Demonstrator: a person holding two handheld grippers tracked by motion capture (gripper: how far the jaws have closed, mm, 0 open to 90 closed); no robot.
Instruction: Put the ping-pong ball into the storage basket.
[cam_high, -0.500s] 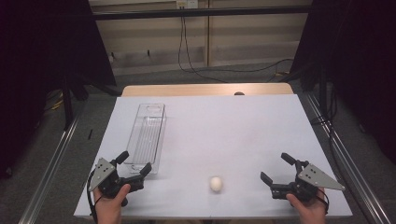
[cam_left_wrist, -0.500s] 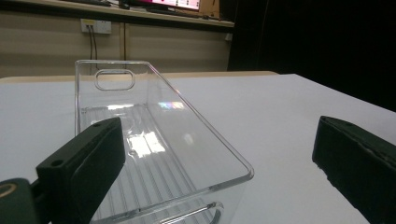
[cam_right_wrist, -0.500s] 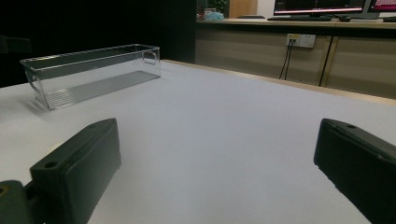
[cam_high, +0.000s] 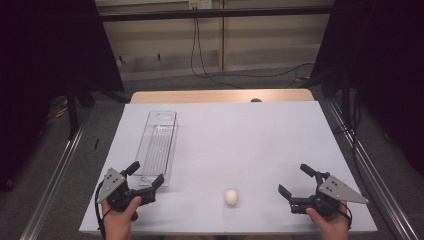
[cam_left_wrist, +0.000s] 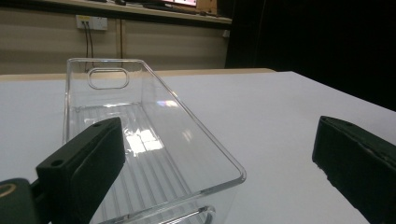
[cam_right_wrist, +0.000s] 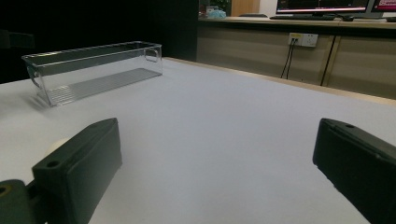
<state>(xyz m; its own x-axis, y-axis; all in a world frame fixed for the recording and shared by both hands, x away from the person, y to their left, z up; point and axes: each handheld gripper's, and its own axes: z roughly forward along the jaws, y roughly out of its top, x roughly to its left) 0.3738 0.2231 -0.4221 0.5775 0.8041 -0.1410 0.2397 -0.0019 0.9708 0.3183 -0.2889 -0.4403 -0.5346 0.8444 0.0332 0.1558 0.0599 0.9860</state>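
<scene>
Little has changed over the last half second: both grippers hover in the same spots at the near edge of the counter (cam_high: 260, 130), and the egg (cam_high: 231, 196) and the bin (cam_high: 158, 145) lie where they did. So the work has not really begun; this reads as the pause before a first reach. The left gripper (cam_high: 146, 181) sits just at the near end of the clear bin, jaws wide apart and holding nothing; in its own view the bin (cam_left_wrist: 140, 140) runs away from between the jaws, empty. The right gripper (cam_high: 300, 182) is likewise spread open and empty, with the egg near it on its left, apart from both grippers and well short of the bin. In the right gripper view a pale sliver (cam_right_wrist: 57, 144) behind one jaw is probably the egg. The likely job is lifting the egg into the bin, and the right gripper is best placed to do so.
</scene>
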